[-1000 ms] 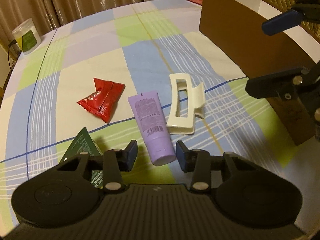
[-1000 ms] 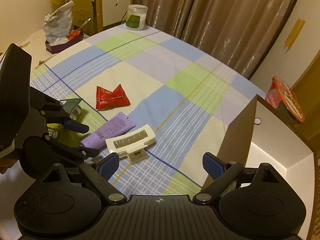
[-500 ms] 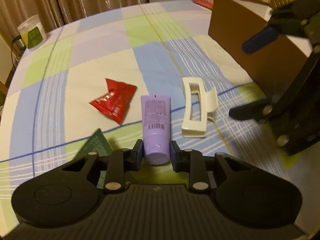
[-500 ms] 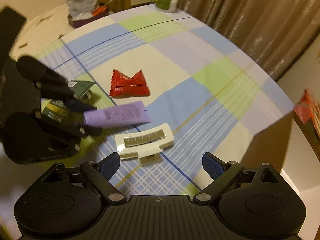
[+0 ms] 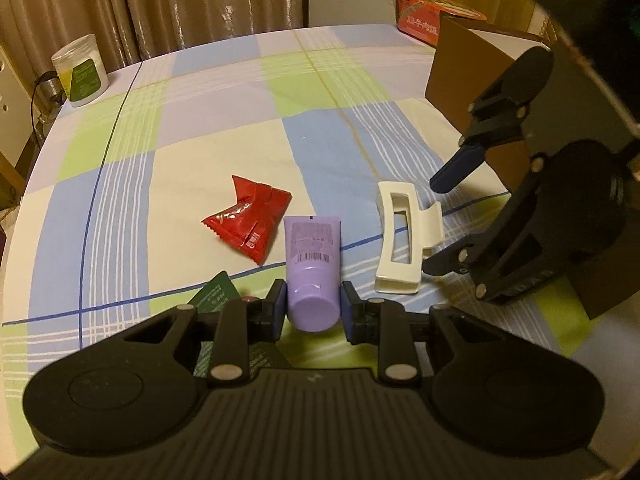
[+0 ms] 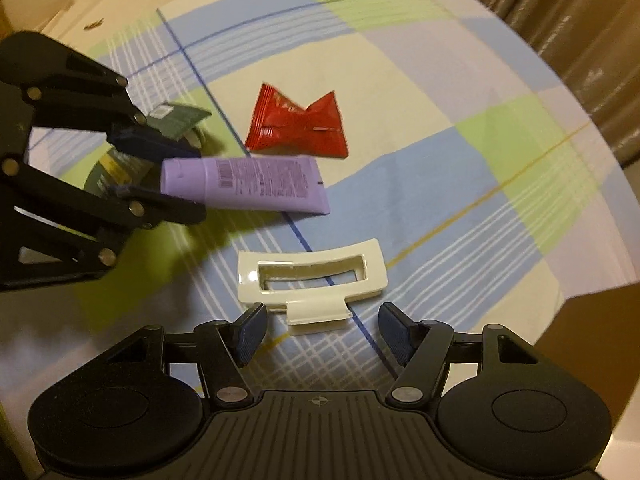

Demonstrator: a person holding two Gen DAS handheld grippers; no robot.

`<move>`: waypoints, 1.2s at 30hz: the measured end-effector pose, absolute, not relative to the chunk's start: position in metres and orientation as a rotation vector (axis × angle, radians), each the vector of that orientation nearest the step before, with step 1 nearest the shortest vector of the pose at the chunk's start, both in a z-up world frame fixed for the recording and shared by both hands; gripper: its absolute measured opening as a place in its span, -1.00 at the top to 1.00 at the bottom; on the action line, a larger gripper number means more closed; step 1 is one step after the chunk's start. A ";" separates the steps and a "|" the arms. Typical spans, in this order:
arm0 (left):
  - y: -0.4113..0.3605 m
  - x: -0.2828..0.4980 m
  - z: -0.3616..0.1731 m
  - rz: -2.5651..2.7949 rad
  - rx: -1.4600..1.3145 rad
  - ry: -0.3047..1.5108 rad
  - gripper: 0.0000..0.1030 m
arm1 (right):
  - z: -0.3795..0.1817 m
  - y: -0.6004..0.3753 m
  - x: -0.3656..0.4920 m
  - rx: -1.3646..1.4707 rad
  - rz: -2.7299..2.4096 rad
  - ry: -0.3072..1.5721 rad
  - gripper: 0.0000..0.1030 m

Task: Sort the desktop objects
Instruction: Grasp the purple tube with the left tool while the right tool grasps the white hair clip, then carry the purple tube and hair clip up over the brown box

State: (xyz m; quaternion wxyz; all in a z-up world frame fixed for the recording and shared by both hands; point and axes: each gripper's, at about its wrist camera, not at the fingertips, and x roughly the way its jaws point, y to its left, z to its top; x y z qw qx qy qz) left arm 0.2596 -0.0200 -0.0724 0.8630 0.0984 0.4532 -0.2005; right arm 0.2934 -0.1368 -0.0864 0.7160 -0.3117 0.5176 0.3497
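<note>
Left gripper point(image 5: 312, 312): the tube point(image 5: 314, 264) is being clenched at its cap end, one pad on each side of the cap.
Tube position: it is lying near the table's point(image 5: 224, 128) front edge, between the red packet point(image 5: 248, 222) on its left and the clip point(image 5: 402, 240) on its right; whether it is being lifted clear of the cloth cannot be told.
Tube axis: the long axis is running straight away from the left gripper, cap toward the camera, flat crimped end pointing to the far side of the table.
Tube handling: the grip is being kept on the rigid cap, since the soft body is judged likely to squash and slip.
Clip axis: in the right wrist view the long side is lying crosswise to the right gripper point(image 6: 322, 330), with the lever tab pointing toward it.
Right gripper: its jaws are being held wide apart, empty, just short of the clip, with the tab lying roughly between them.
Clip handling: a centred closure on the tab is judged safest, so that the clip is not being twisted.
Box point(image 5: 472, 68): it is standing at the right, open, a likely destination.
</note>
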 end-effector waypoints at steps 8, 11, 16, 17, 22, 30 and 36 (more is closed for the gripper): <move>-0.017 0.257 -0.072 -0.421 0.193 0.951 0.55 | -0.090 -0.135 0.298 -0.694 0.783 1.156 0.30; -0.017 0.257 -0.073 -0.422 0.193 0.951 0.55 | -0.091 -0.134 0.300 -0.696 0.787 1.160 0.34; -0.017 0.257 -0.071 -0.424 0.196 0.946 0.55 | -0.088 -0.134 0.300 -0.686 0.779 1.156 0.35; -0.017 0.257 -0.070 -0.424 0.197 0.944 0.55 | -0.086 -0.135 0.300 -0.679 0.773 1.151 0.34; -0.018 0.255 -0.064 -0.432 0.203 0.928 0.55 | -0.072 -0.141 0.295 -0.657 0.744 1.123 0.35; -0.021 0.251 -0.048 -0.449 0.222 0.892 0.55 | -0.048 -0.154 0.283 -0.611 0.689 1.074 0.35; -0.023 0.246 -0.036 -0.460 0.243 0.867 0.55 | -0.030 -0.162 0.272 -0.575 0.660 1.034 0.35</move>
